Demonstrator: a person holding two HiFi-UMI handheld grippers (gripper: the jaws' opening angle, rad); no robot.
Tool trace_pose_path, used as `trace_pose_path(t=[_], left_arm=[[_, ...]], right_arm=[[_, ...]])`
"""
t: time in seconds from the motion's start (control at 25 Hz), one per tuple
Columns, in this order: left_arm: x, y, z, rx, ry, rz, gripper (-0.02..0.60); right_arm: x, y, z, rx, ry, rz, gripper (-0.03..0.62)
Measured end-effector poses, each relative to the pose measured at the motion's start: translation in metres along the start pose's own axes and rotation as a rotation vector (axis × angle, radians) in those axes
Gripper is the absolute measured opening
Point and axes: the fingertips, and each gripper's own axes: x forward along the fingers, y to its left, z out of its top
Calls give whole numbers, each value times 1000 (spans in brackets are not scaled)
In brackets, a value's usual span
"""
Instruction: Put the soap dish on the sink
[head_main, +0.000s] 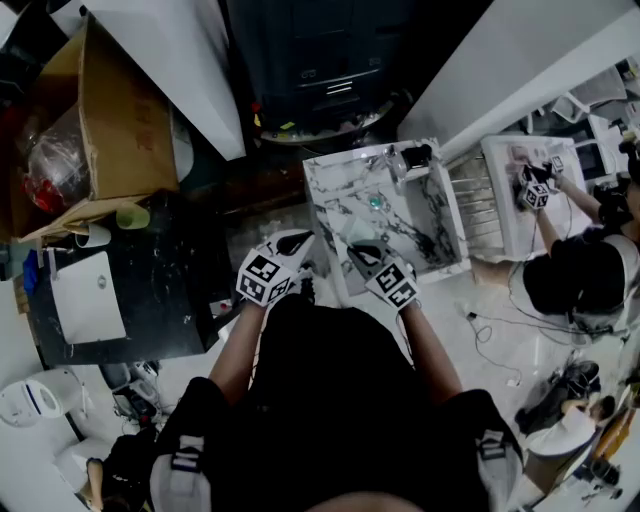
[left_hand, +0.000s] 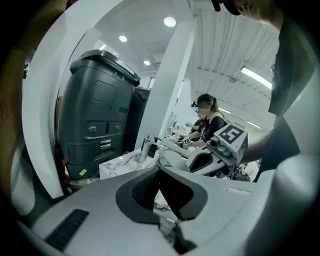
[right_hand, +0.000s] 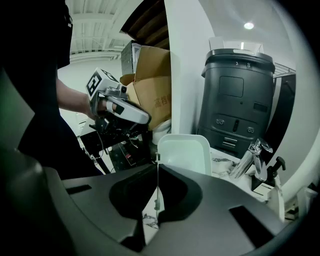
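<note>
Crowded workroom, with a marbled sink (head_main: 318, 195) in front of a dark machine (head_main: 320, 60). Faucet (head_main: 397, 160) at the sink's far edge. Cardboard box (head_main: 110, 130) off to the left, above a black bench (head_main: 170, 300).

Right gripper (head_main: 363, 250) over the sink's near edge, clamped tight on the thin rim of the soap dish (head_main: 358, 232). Dish pale, held up on edge above the near part of the basin; cannot tell whether touching it. Same grip plain in the right gripper view: right gripper (right_hand: 157, 167) pinching the rim, soap dish (right_hand: 184, 152) standing upright beyond, faucet (right_hand: 252, 155) to its right.

Left gripper (head_main: 293, 240) just beside the sink's near left corner. Left gripper (left_hand: 160, 172) closed, jaws together, nothing between them.

Second person (head_main: 580, 270) well to the right, working at another white unit.
</note>
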Motion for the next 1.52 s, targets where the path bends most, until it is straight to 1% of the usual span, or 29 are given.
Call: trace_pose_path(t=[0.32, 0.72, 0.88, 1.08, 1.2, 1.32, 1.44, 1.52], left_arm=[[0, 26, 3, 6, 18, -29, -2], [8, 54, 5, 25, 30, -90, -2], [9, 61, 3, 17, 38, -109, -2], [12, 61, 6, 25, 51, -123, -2], [10, 66, 9, 27, 45, -105, -2], [7, 73, 7, 14, 40, -66, -2], [6, 78, 6, -15, 32, -22, -2], [8, 78, 6, -34, 24, 0, -3]], right_arm=[[22, -7, 7, 13, 21, -21, -2], [45, -15, 14, 39, 39, -61, -2], [52, -16, 17, 21, 57, -66, -2], [55, -21, 20, -30, 87, -59, -2], [61, -24, 19, -53, 94, -44, -2], [64, -25, 18, -80, 109, -15, -2], [68, -32, 14, -152, 129, 13, -2], [69, -38, 9, -217, 161, 28, -2]])
